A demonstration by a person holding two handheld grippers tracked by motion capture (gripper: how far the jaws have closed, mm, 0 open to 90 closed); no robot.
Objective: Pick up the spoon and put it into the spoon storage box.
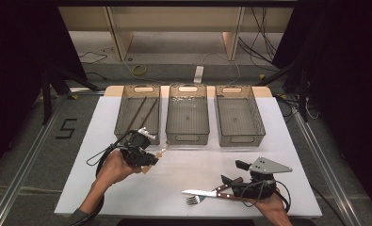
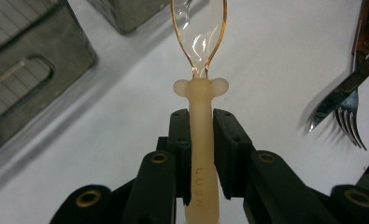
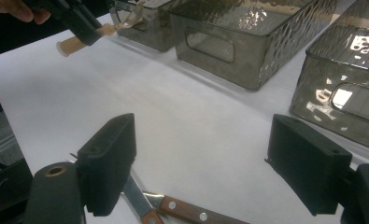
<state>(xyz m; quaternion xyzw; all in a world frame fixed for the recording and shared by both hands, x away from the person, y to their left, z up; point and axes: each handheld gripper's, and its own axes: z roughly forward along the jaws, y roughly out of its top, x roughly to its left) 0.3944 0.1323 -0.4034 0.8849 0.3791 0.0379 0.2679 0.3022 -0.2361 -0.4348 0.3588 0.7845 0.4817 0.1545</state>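
Observation:
My left gripper (image 2: 202, 126) is shut on the cream handle of a spoon (image 2: 202, 140) with a clear amber-edged bowl, held above the white table. From above, that gripper (image 1: 151, 159) hovers just in front of the left bin, the spoon (image 1: 163, 149) pointing toward the bins. My right gripper (image 1: 234, 172) stands open near the front right, with nothing between its jaws (image 3: 208, 163). Under and beside it lie a knife (image 1: 202, 193) and a fork (image 1: 194, 200), both with wooden handles. The knife (image 3: 142, 205) shows below the jaws.
Three smoky clear bins stand in a row at the back: left bin (image 1: 120, 117) holding dark chopsticks (image 1: 142, 113), middle bin (image 1: 187, 138), right bin (image 1: 240, 140). The white table top (image 1: 183, 165) ends close to the person's hands.

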